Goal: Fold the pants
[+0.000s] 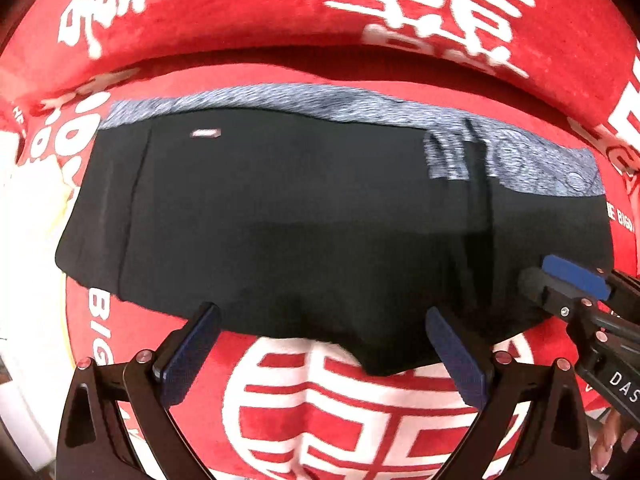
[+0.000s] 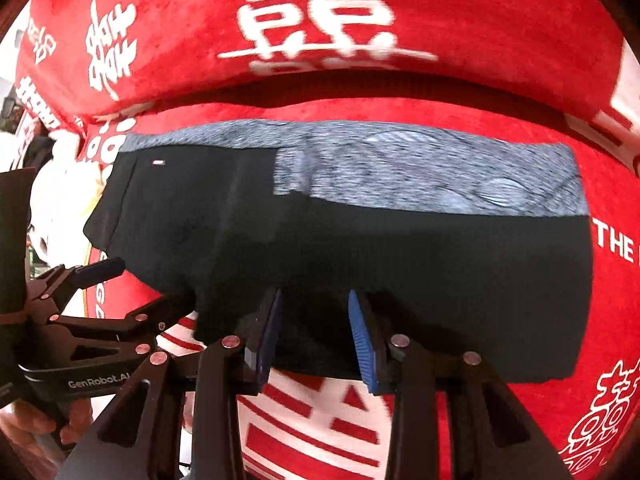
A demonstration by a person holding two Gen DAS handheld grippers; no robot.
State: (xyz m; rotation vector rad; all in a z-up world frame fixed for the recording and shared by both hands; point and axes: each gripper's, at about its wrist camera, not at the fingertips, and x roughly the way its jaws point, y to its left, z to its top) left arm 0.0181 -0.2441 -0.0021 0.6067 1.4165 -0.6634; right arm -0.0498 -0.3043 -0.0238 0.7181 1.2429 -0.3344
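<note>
The pants [image 1: 304,216] are lying folded into a compact black block on the red cover [image 1: 248,12], grey waistband along the far edge, so little beyond a last tidy seems left. The left gripper [image 1: 320,352] is hanging wide open and the right gripper [image 2: 314,332] part open, both holding nothing. Bare cover is showing all round the block, giving free room.
</note>
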